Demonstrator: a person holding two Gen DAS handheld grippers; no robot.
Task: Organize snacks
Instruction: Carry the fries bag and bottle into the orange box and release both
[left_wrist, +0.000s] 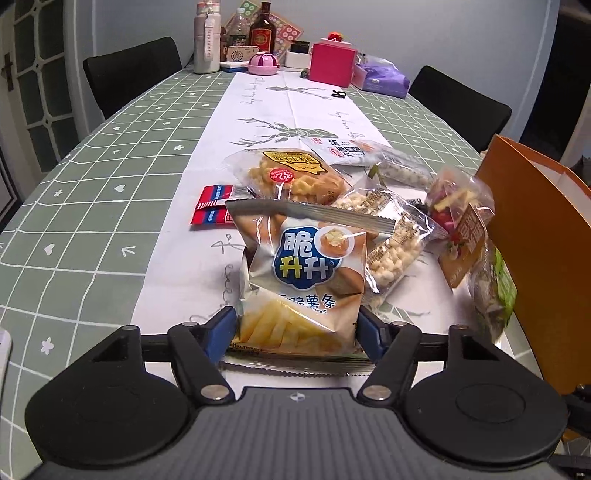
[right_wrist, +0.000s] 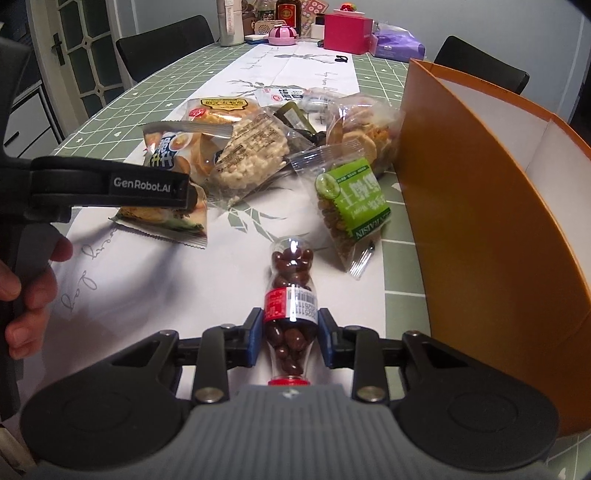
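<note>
Left tongs (left_wrist: 295, 328) clamping fries bag (left_wrist: 301, 280), snack packets behind, orange box (left_wrist: 535, 240) right

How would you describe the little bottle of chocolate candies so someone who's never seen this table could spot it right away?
Start at the tall orange box on the table's right side and look just left of it, on the white runner. The small clear bottle sits between the right gripper's blue pads. Unlike the flat snack packets nearby, it is rigid, with brown candies and a red label.
</note>
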